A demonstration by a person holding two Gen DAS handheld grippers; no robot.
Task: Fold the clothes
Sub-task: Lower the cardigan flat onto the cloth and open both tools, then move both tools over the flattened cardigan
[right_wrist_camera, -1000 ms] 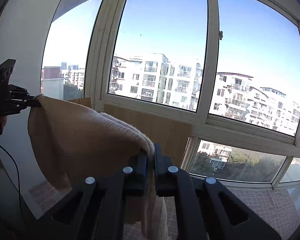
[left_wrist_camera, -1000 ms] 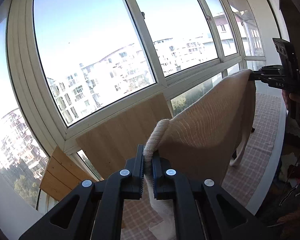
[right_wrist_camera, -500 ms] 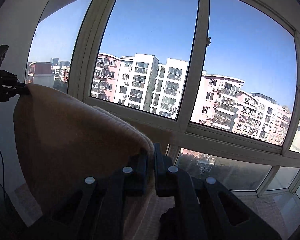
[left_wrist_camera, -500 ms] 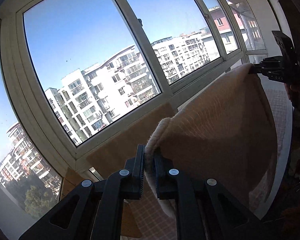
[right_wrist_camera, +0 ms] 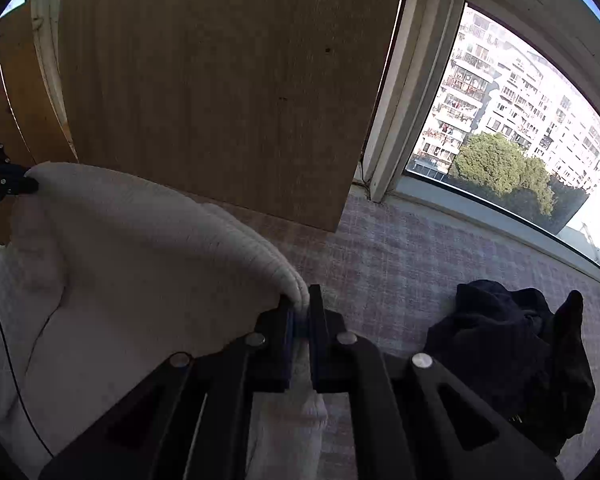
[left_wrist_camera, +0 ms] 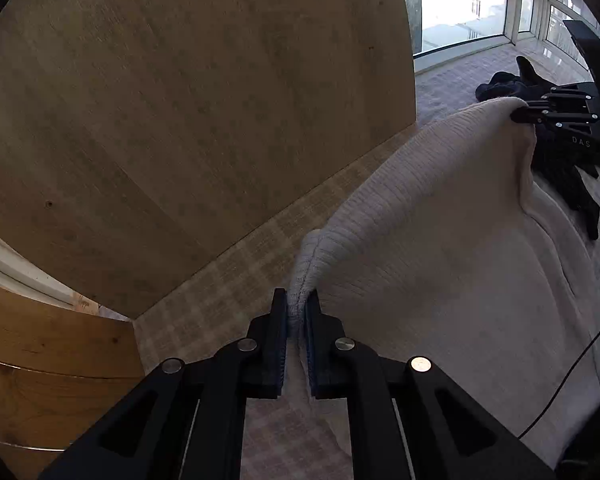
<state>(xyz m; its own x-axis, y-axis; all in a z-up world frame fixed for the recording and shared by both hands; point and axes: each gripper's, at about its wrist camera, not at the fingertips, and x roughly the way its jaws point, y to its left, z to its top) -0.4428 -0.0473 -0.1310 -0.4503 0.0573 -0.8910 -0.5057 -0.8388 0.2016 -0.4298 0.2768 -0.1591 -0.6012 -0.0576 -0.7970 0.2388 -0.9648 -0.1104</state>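
Between the left gripper [left_wrist_camera: 297, 312] and right gripper [right_wrist_camera: 299, 312], each clamped on one end, a cream knit sweater [left_wrist_camera: 440, 248] stretches; right of the latter lies dark clothing [right_wrist_camera: 512, 352].

Daylight from the window, heavy fisheye bend, shade close to the lens.

We see strong daylight enter through the window [right_wrist_camera: 500, 120], which burns out to white glare in the left wrist view [left_wrist_camera: 460, 12]. The wooden board [left_wrist_camera: 180, 100] beside the window sits dim and backlit, its straight edges bowed by the lens. The cream sweater [left_wrist_camera: 440, 240] below the board catches soft light with gentle shadows in its folds. Dark vignette rings both pictures. The dark garment [right_wrist_camera: 508, 344] under the window loses detail in shadow. Focus stays fairly sharp.
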